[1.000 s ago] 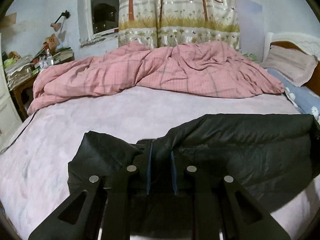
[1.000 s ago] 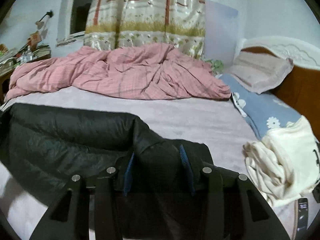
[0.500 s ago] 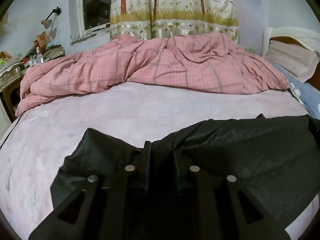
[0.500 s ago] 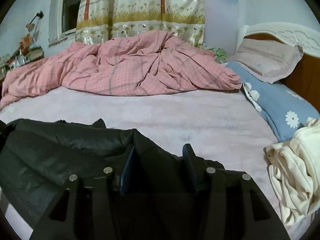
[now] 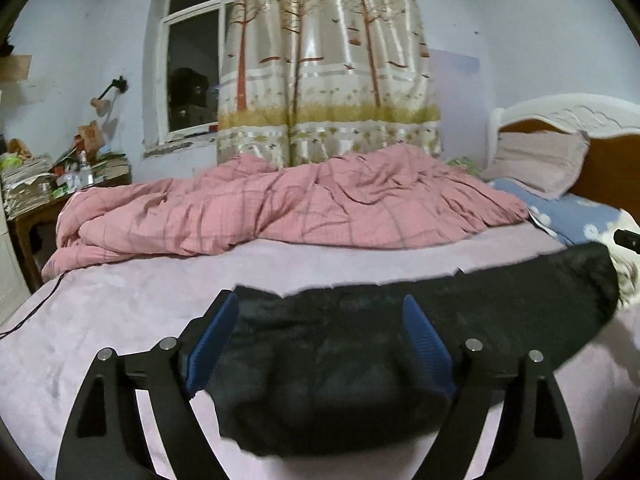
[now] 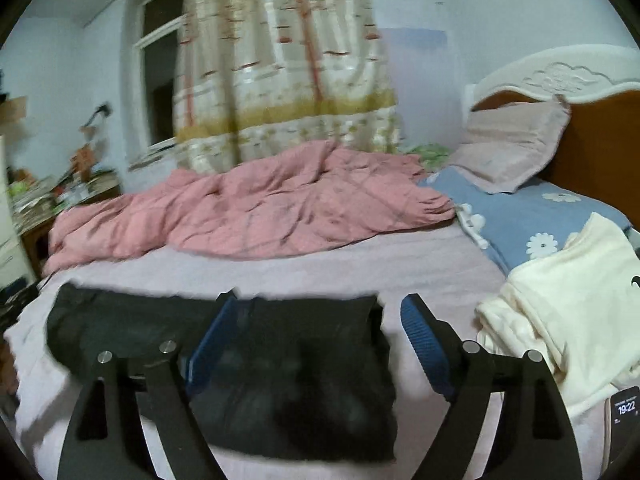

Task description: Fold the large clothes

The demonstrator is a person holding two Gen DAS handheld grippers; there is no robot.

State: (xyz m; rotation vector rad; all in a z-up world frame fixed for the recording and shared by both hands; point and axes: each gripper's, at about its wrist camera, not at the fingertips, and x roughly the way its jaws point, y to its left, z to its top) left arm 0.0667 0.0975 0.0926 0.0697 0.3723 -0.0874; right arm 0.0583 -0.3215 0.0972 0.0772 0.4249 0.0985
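Just beyond and beneath both claws, the black jacket (image 5: 400,332) lies folded on the bed (image 5: 120,320), its long axis running crosswise. The left gripper (image 5: 320,344) and right gripper (image 6: 316,344) are opening, pads clear of the fabric, each over its own end.

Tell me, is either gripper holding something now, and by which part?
Nothing is held. Both the left gripper and right gripper are opening, and the black jacket lies released on the bed.
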